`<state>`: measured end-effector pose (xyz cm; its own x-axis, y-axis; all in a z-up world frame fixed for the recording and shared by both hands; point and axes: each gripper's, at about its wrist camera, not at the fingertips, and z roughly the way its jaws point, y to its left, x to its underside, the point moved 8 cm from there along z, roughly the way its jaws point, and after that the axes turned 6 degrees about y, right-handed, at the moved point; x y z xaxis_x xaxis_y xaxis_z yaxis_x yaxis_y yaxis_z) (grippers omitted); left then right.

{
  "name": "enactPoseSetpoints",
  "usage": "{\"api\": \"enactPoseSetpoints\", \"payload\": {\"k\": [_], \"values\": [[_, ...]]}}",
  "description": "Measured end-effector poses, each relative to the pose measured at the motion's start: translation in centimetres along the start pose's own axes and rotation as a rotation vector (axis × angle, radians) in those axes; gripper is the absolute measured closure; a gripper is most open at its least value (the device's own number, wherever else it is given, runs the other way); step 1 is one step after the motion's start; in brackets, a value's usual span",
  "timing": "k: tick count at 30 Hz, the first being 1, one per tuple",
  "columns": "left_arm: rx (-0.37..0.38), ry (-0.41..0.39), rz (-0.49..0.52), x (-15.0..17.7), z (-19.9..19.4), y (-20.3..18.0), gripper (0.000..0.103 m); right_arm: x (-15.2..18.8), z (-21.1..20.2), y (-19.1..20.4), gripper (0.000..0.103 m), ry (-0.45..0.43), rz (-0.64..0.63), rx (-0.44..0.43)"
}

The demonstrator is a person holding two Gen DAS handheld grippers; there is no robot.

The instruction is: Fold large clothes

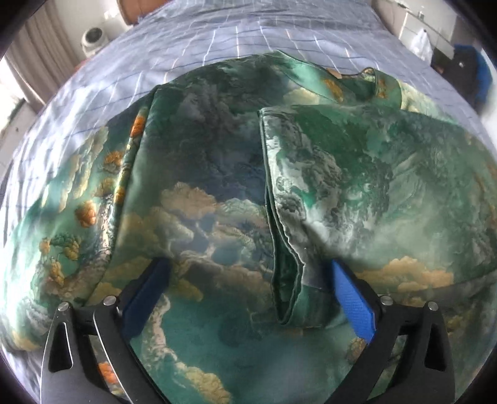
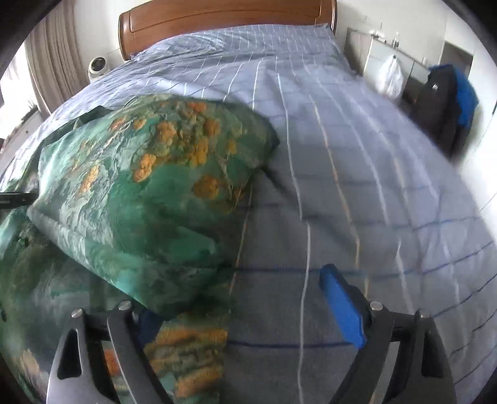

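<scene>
A large satin garment [image 1: 217, 186], green with printed clouds and orange trees, lies partly folded on the bed [image 1: 217, 40]. One folded panel's hemmed edge [image 1: 279, 248] runs down its middle. My left gripper [image 1: 248, 267] hovers just over the garment, open wide, with that hem between its blue pads [image 1: 351, 304] and nothing pinched. In the right wrist view the garment [image 2: 139, 186] is bunched at the left. My right gripper [image 2: 236, 292] stands open at the garment's right edge, over cloth and sheet. Its right pad [image 2: 341, 307] is bare, and cloth hides the left one.
The light blue checked sheet [image 2: 357, 186] stretches to the right and back toward a wooden headboard [image 2: 217, 15]. A white round appliance [image 2: 98, 66] and curtains are at the back left. A white cabinet with a plastic bag [image 2: 391, 77] and dark blue-black clothing [image 2: 447, 102] stand at the right.
</scene>
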<state>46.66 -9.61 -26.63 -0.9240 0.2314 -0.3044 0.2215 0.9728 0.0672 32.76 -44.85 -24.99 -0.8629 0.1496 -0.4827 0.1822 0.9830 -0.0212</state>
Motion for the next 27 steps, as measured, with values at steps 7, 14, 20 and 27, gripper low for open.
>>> {"api": "enactPoseSetpoints", "payload": {"k": [7, 14, 20, 27], "values": [[0.061, -0.024, -0.042, 0.0, -1.9, 1.4, 0.004, 1.7, -4.8, -0.5, 0.015, 0.075, -0.043, -0.082], [0.186, -0.099, -0.144, -2.1, -5.9, 2.4, 0.004, -4.3, -10.8, 1.8, 0.015, -0.058, 0.147, -0.507], [-0.025, 0.052, -0.06, -0.7, 0.2, 1.6, 0.002, -6.1, -0.1, 5.9, 0.017, 0.177, 0.36, -0.676], [0.053, -0.094, -0.073, -2.2, -4.9, 1.7, 0.003, -8.0, -2.3, 8.0, 0.015, 0.119, 0.312, -0.653]]}}
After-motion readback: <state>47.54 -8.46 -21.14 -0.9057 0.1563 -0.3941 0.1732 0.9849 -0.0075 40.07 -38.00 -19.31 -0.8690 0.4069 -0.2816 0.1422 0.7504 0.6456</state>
